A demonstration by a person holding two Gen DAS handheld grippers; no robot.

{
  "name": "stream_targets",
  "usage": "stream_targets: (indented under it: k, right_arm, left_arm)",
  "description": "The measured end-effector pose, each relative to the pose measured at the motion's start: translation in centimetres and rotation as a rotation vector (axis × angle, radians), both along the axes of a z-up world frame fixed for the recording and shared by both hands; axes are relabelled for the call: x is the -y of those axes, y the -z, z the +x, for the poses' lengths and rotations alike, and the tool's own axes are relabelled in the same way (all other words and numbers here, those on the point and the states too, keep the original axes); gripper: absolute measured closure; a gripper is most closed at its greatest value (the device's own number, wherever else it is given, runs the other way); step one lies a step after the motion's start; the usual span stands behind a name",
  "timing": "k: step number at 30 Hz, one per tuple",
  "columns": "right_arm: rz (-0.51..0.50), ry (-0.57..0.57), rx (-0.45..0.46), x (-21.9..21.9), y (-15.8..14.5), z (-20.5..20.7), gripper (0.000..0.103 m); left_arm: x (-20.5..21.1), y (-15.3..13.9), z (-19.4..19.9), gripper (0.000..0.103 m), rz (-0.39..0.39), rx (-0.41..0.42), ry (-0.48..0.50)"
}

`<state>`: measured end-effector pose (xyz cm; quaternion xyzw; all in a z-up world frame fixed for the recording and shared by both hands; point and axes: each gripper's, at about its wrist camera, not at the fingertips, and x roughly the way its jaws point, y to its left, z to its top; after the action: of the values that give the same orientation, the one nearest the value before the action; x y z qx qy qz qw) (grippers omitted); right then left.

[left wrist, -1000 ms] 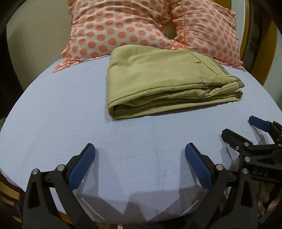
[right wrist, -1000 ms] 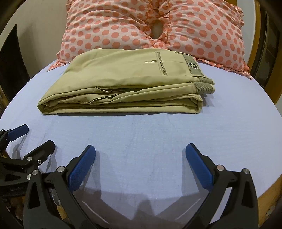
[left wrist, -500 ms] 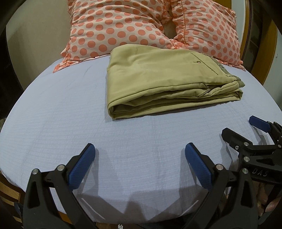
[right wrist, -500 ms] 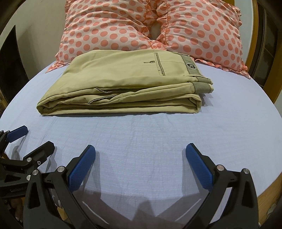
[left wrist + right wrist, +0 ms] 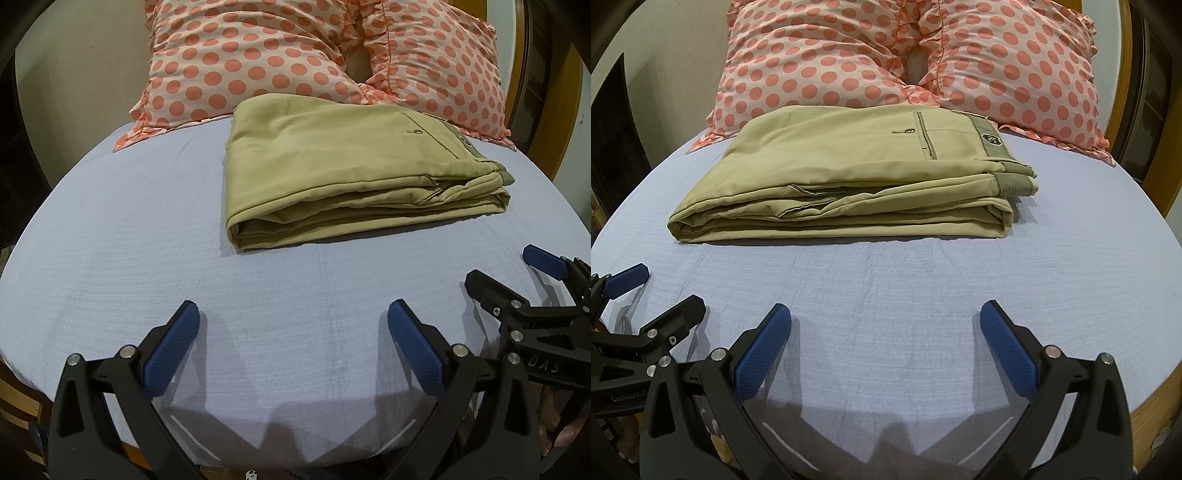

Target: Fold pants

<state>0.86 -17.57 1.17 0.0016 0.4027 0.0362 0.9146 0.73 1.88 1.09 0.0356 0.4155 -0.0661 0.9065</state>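
Note:
The khaki pants [image 5: 343,173] lie folded in a flat stack on the light blue bed sheet [image 5: 110,236], near the pillows; in the right wrist view [image 5: 849,192] the waistband and back pocket face up at the right. My left gripper [image 5: 293,325] is open and empty, low over the sheet, well short of the pants. My right gripper [image 5: 886,325] is open and empty too, also near the front edge. Each gripper shows in the other's view, the right one [image 5: 517,280] at the right and the left one [image 5: 653,291] at the left.
Two pink pillows with orange dots [image 5: 258,62] [image 5: 1008,66] stand against the headboard behind the pants. A wooden bed frame [image 5: 1156,177] rims the right side. The sheet's front edge drops off just below the grippers.
Both grippers have barely moved; the pants sit slightly lower in the right wrist view. Both stay open and the pants stay folded.

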Motion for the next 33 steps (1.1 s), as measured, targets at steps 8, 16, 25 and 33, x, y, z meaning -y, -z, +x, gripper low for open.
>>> stream_targets:
  k: [8, 16, 25, 33]
  right_arm:
    - [0.0, 0.003, 0.004, -0.02, -0.04, 0.0, 0.001]
    - [0.0, 0.003, 0.007, -0.01, -0.03, -0.01, 0.001]
    - [0.0, 0.014, 0.013, -0.21, -0.04, 0.02, 0.001]
    - [0.0, 0.013, 0.015, -0.1, -0.03, 0.02, 0.001]
  left_arm:
    - [0.06, 0.01, -0.03, 0.002, 0.0, 0.0, 0.001]
    - [0.06, -0.03, -0.04, 0.002, -0.001, 0.003, 0.002]
    - [0.07, -0.07, -0.06, 0.002, -0.002, 0.004, 0.005]
    - [0.07, -0.1, -0.06, 0.002, -0.001, 0.004, 0.005]
